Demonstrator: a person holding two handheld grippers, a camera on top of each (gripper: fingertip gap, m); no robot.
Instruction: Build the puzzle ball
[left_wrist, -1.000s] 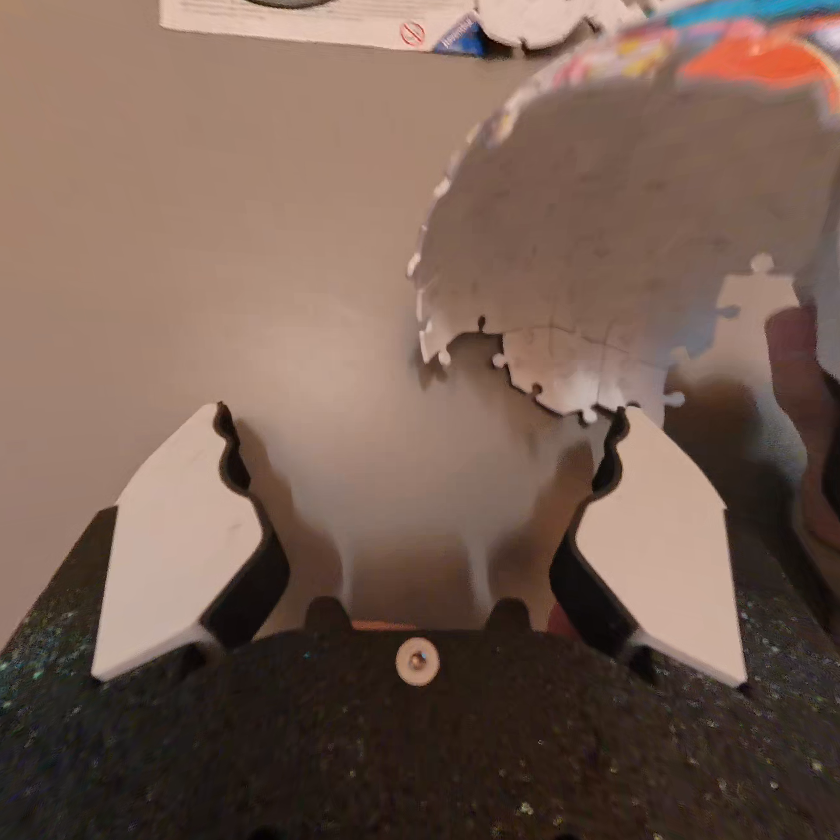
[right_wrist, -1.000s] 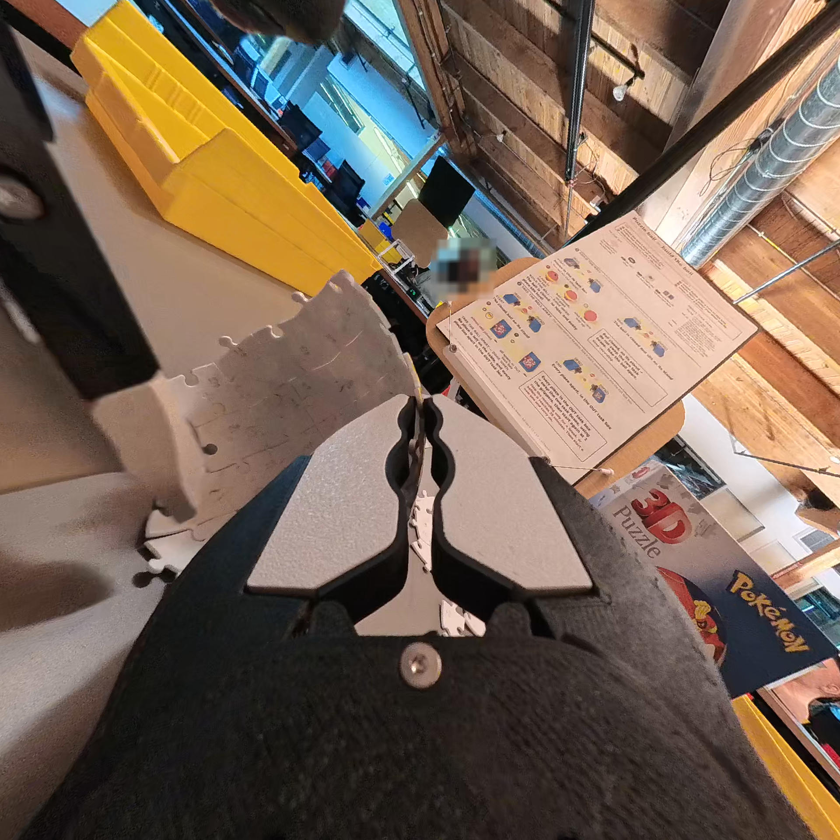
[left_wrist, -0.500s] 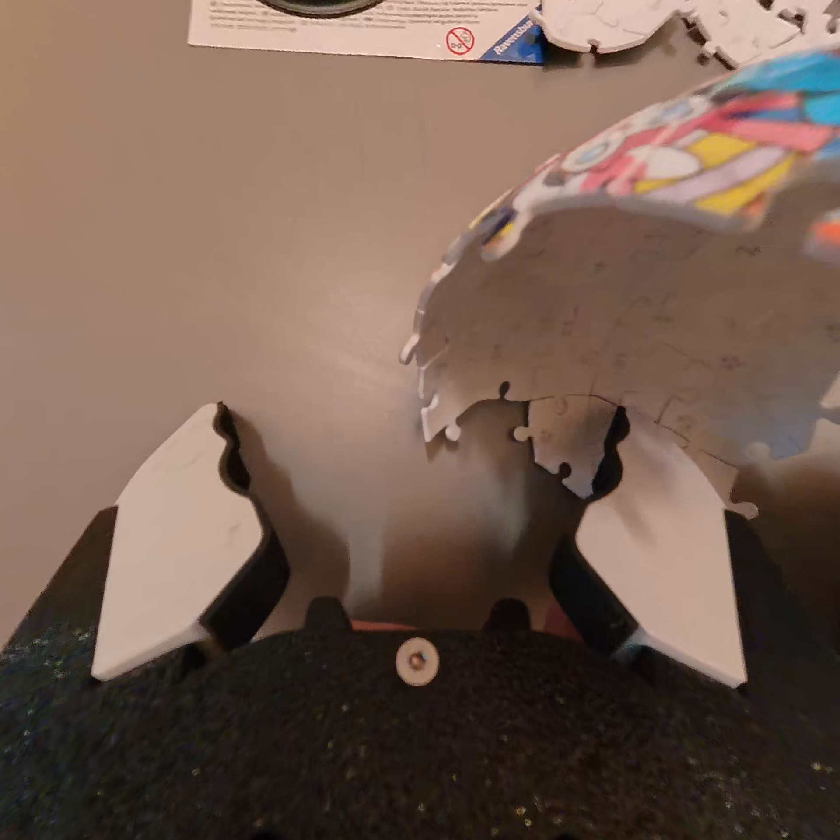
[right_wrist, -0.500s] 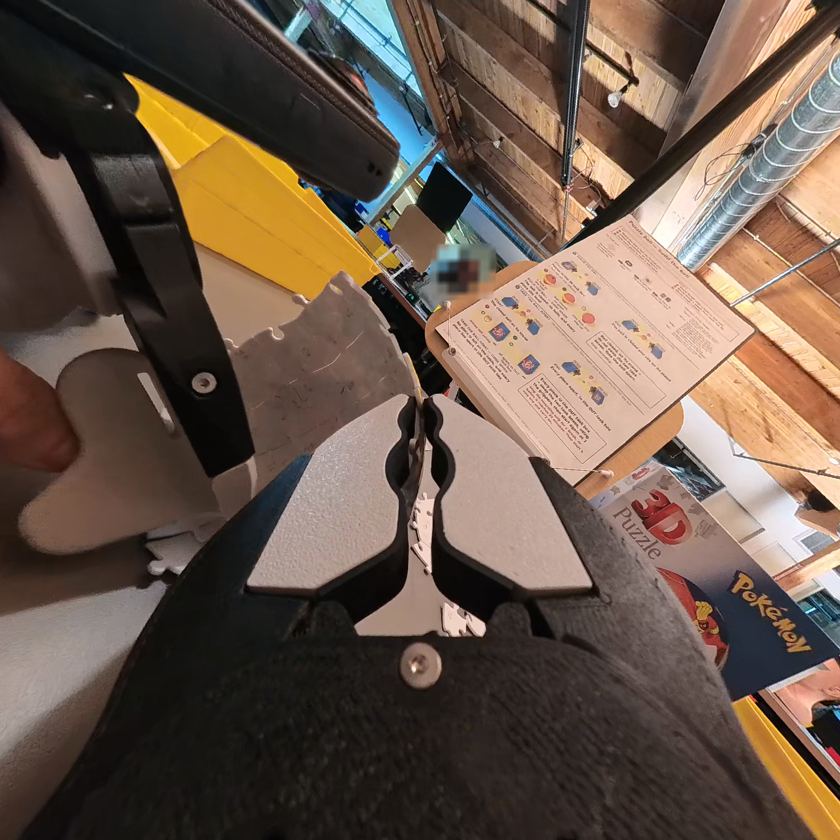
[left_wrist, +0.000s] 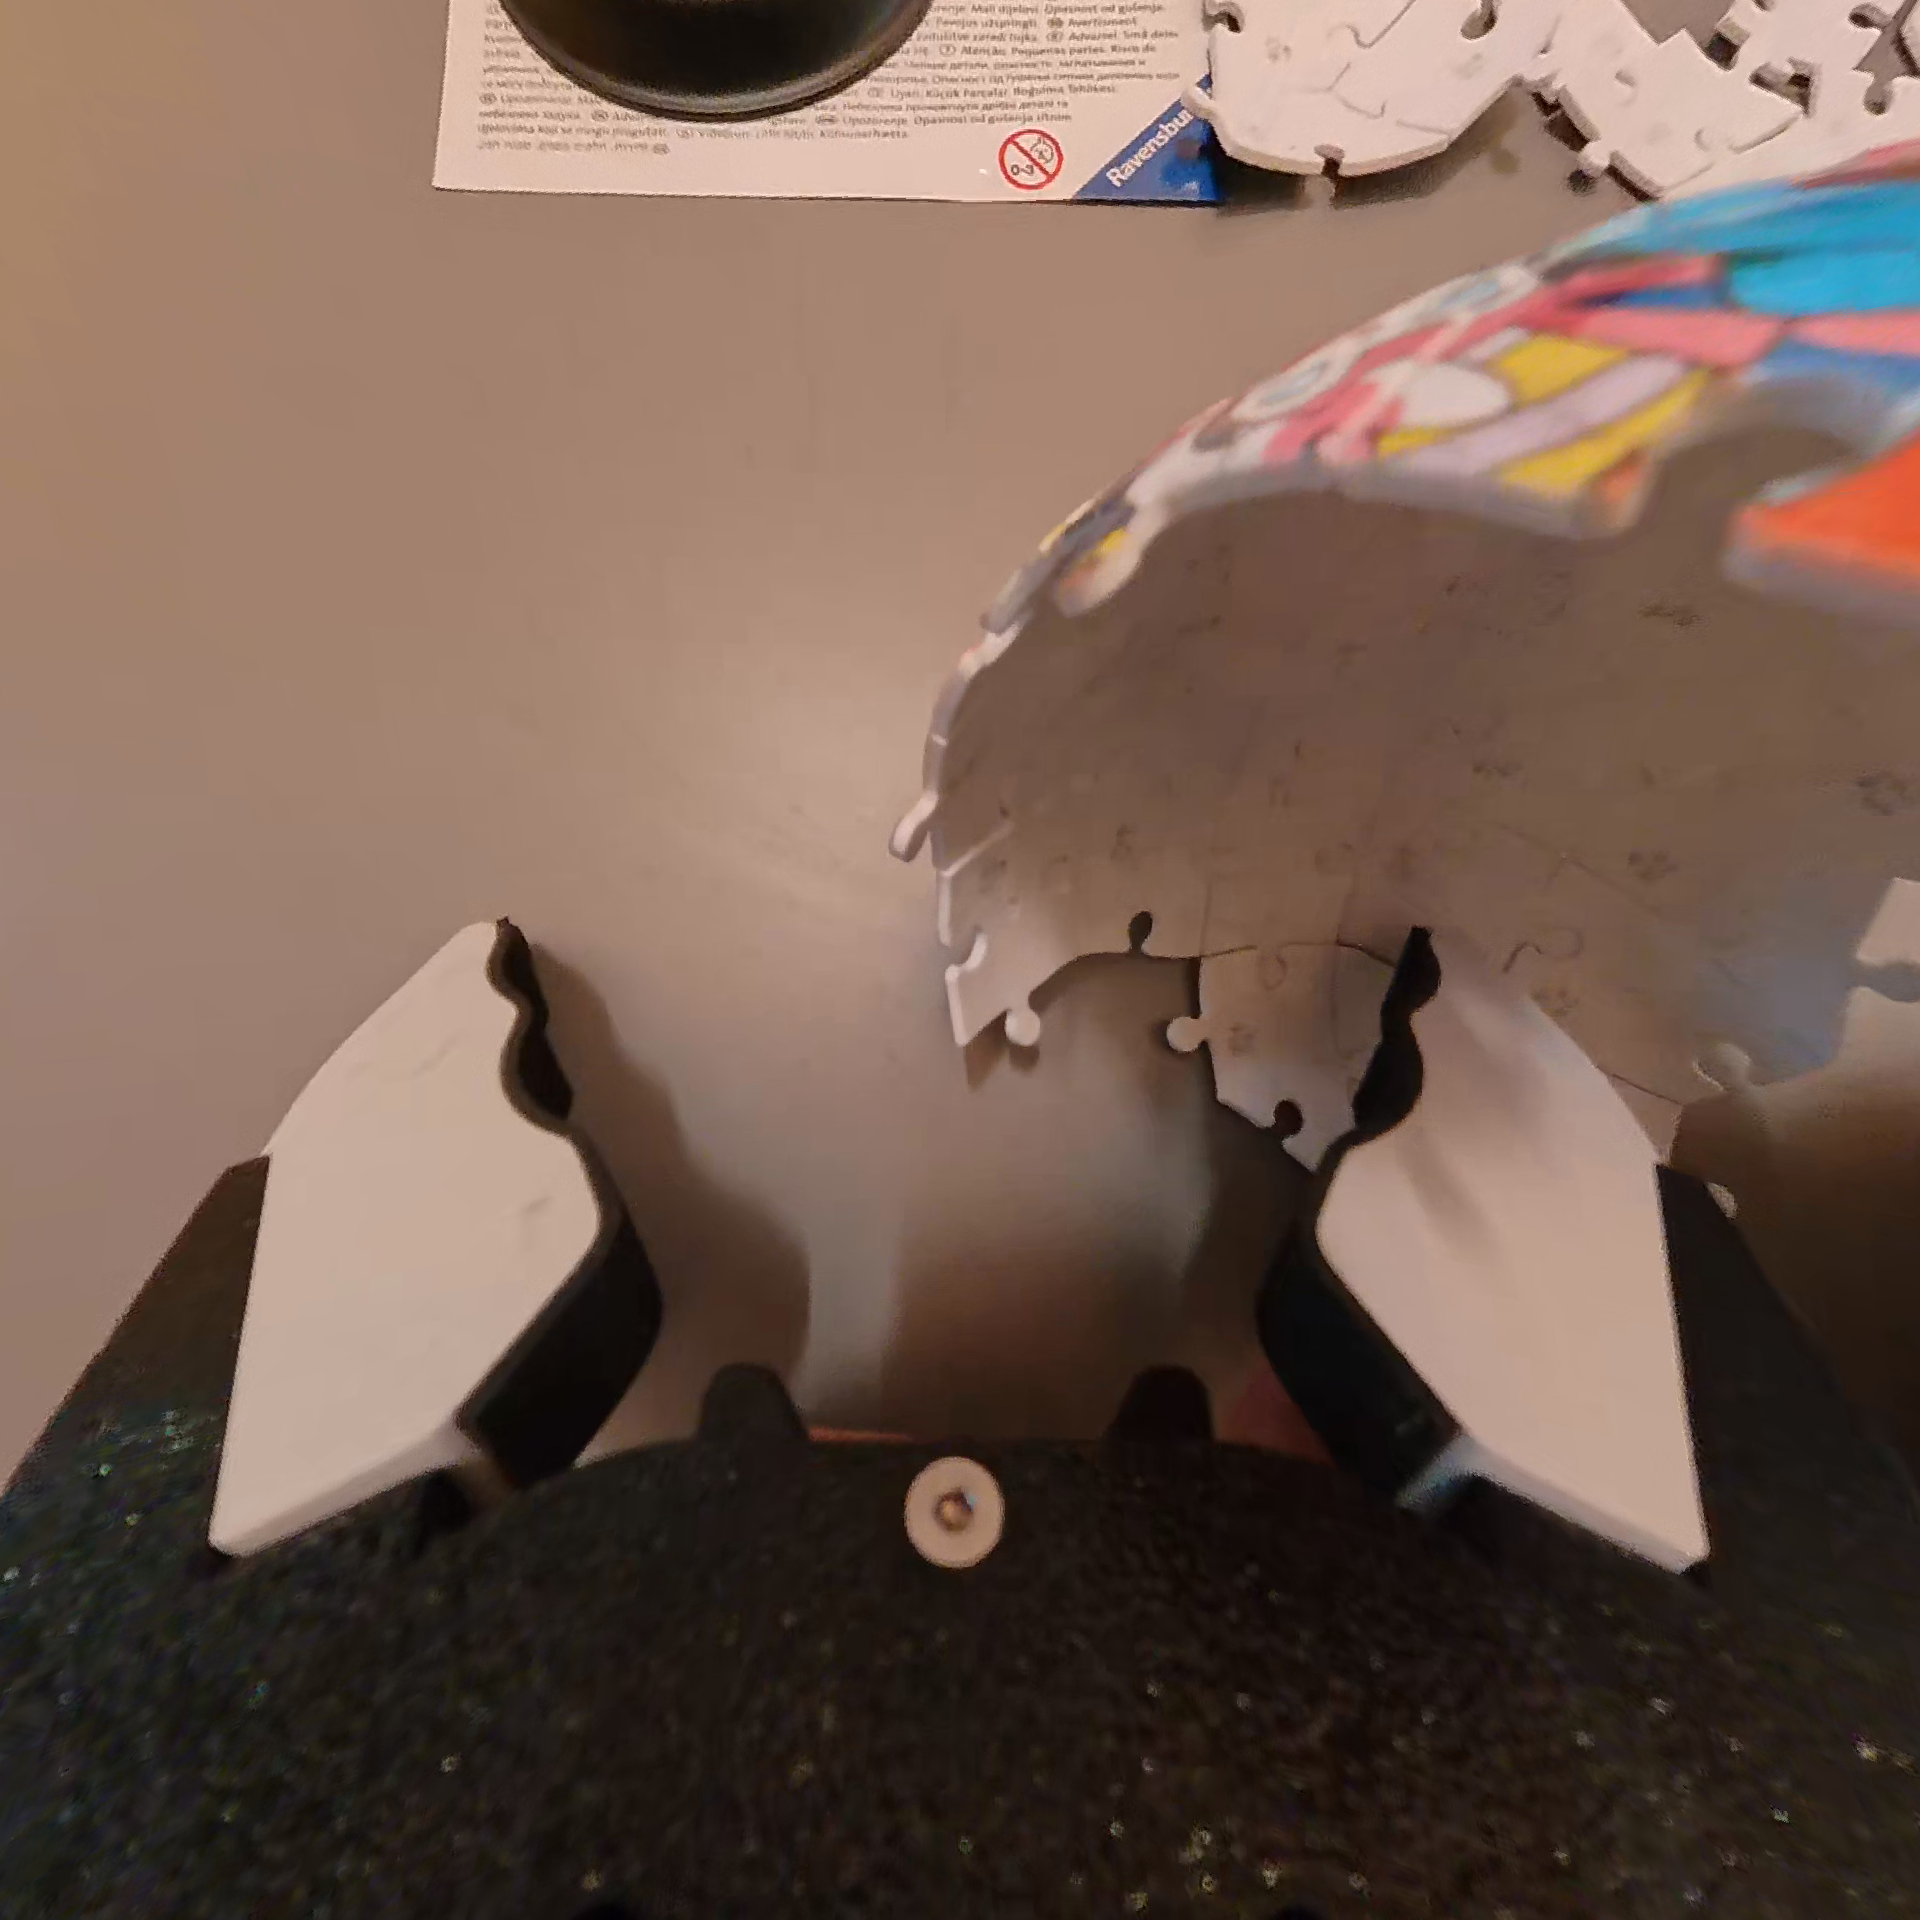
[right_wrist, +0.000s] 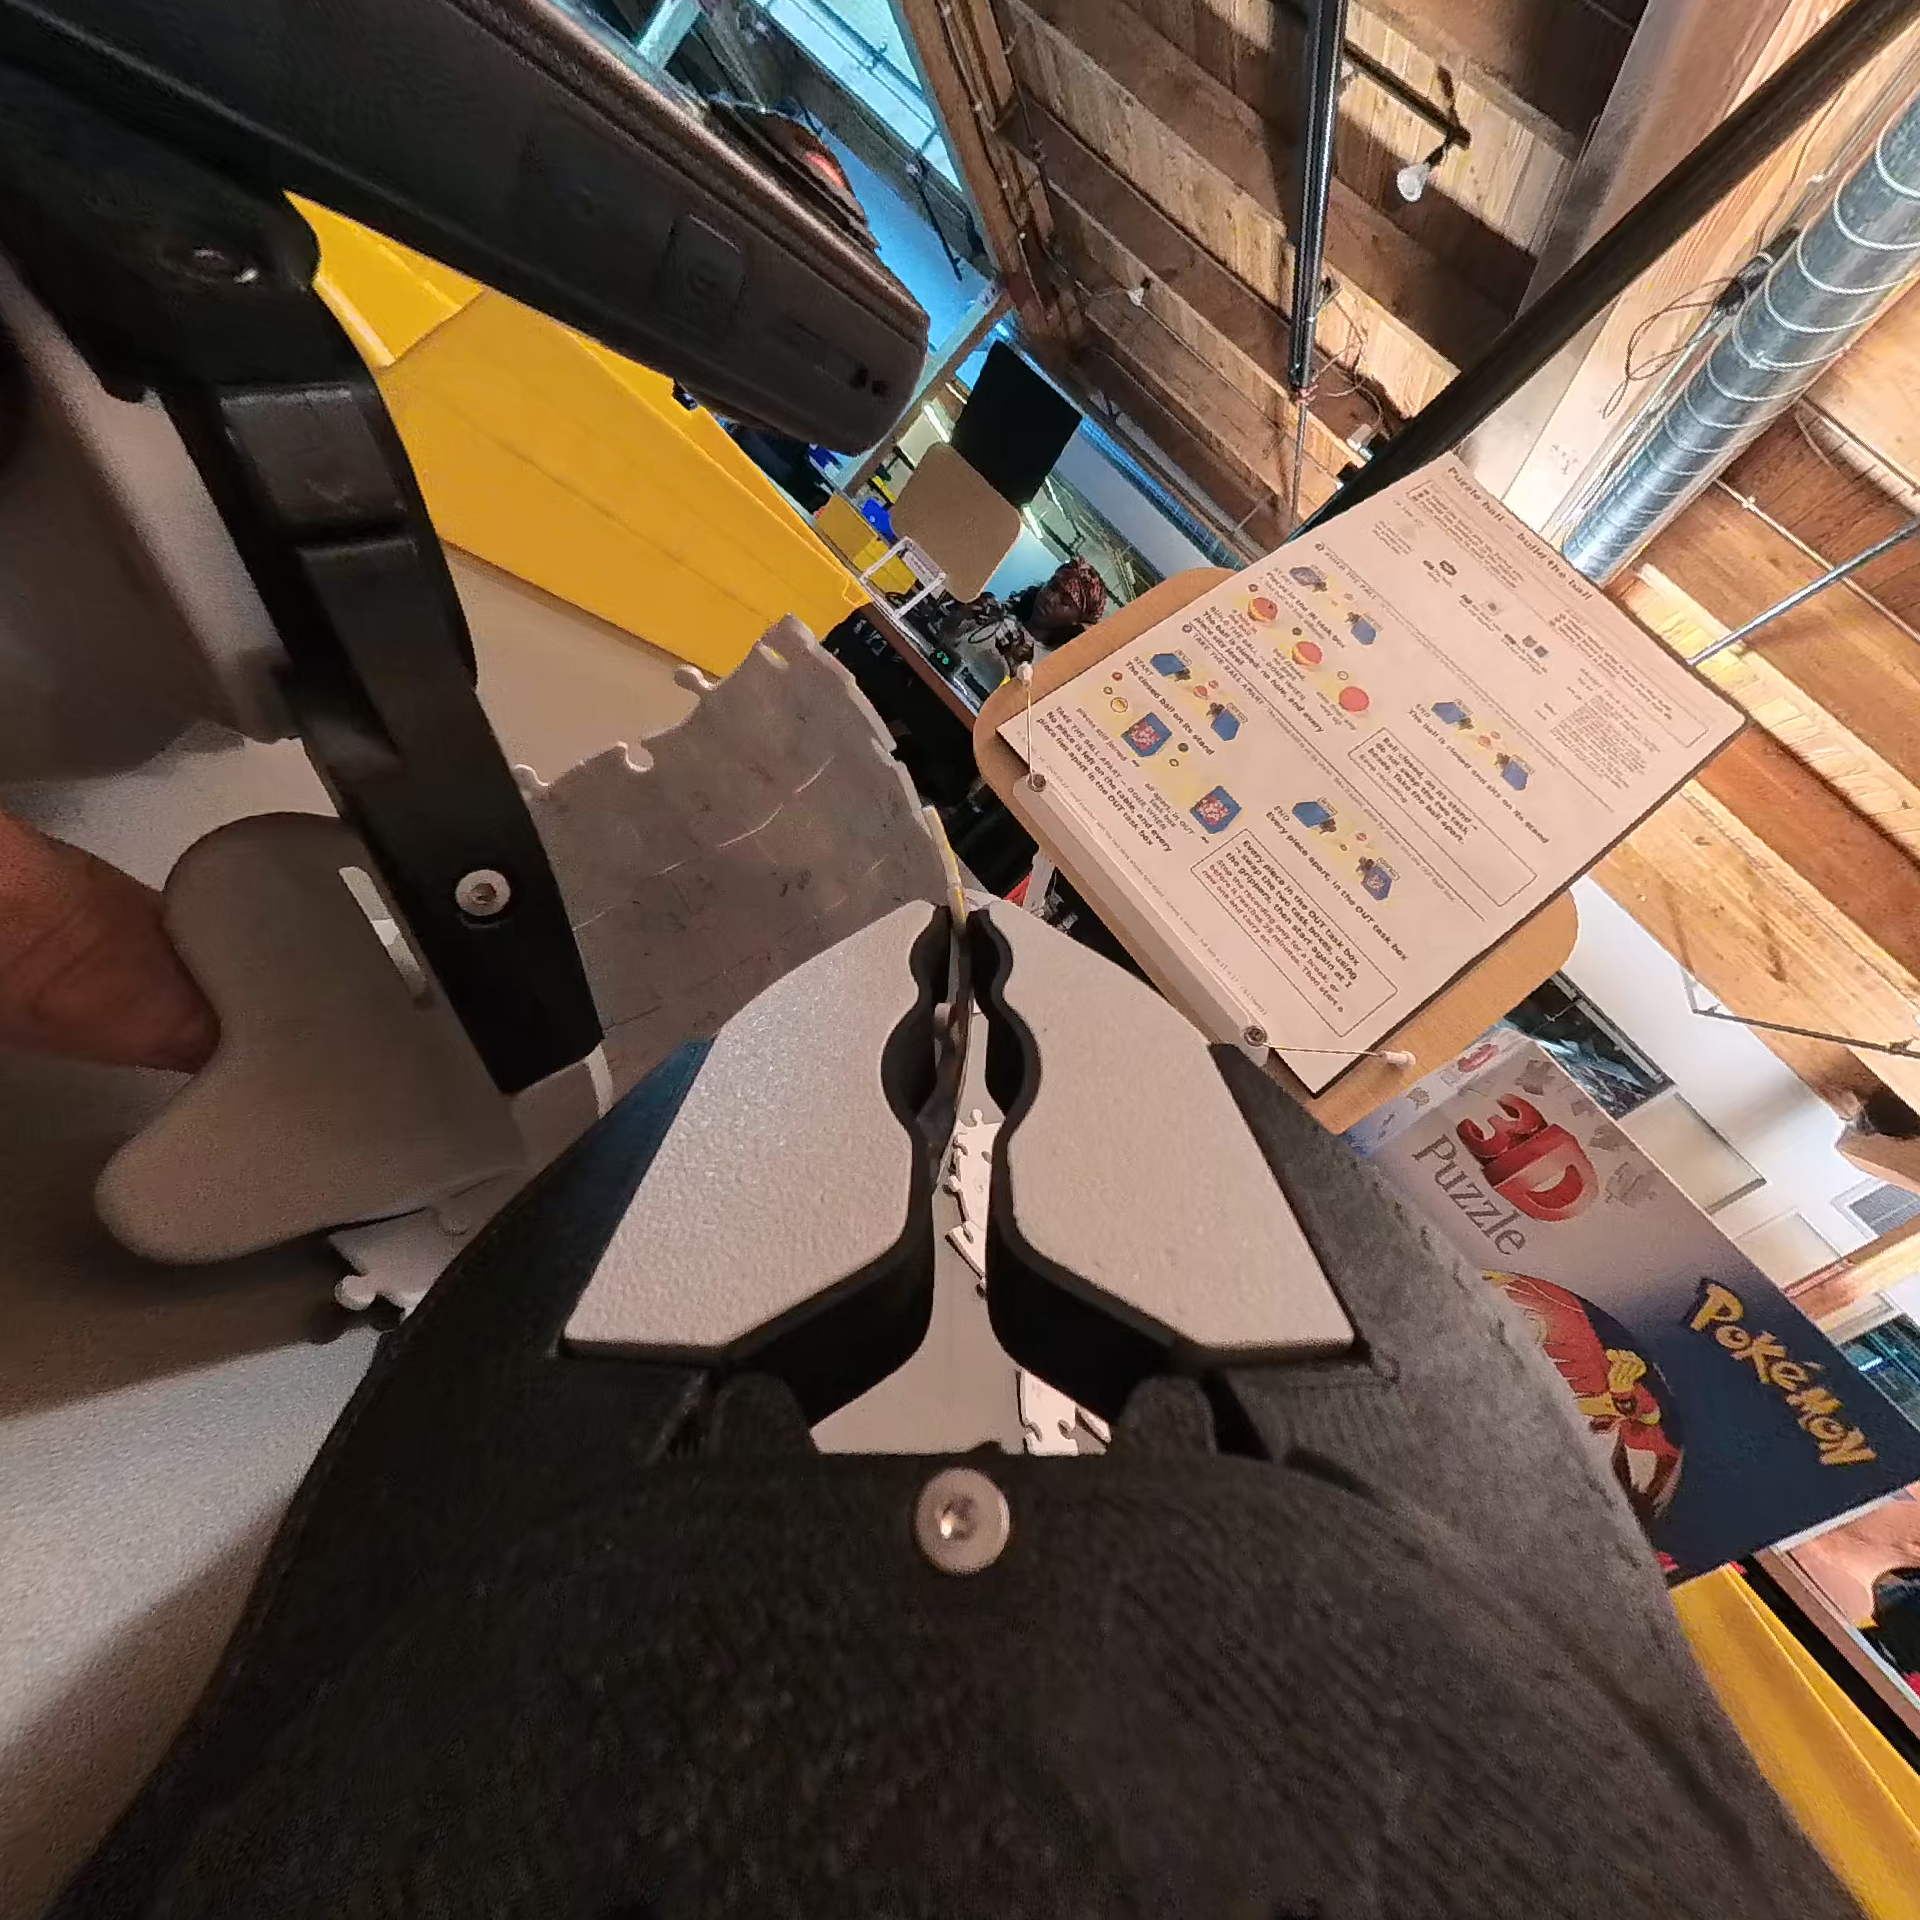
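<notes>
Two hand-held grippers are in use. One, the left hand-held gripper (left_wrist: 961, 1039), has its jaws spread wide and holds nothing; its right finger (left_wrist: 1496, 1247) lies over the lower edge of the puzzle shell (left_wrist: 1403, 748), but I cannot tell if they touch. The right hand-held gripper (right_wrist: 961, 1023) is pinched narrow on the thin edge of the same puzzle shell (right_wrist: 727, 810), which rises between its two fingers.

From the left wrist view, the shell is one curved piece of joined parts, white inside and coloured outside, at 2 o'clock, raised above the grey counter (left_wrist: 520, 623). Its lower edge is toothed, with a notch-shaped gap at 1 o'clock from the gripper's middle. At 12 o'clock lies one paper leaflet (left_wrist: 810, 114) with a dark round thing (left_wrist: 717, 52) on it, and beside it, at 1 o'clock, flat white puzzle sections (left_wrist: 1382, 83); how many there are I cannot count. The counter from 9 to 12 o'clock is bare.

From the right wrist view, the left gripper's body is at 10 o'clock with one fingertip (right_wrist: 94, 956) of a person on it. One instruction board (right_wrist: 1351, 758) is at 2 o'clock, one puzzle box (right_wrist: 1662, 1320) at 4 o'clock, yellow bins (right_wrist: 582, 488) at 11 o'clock.
</notes>
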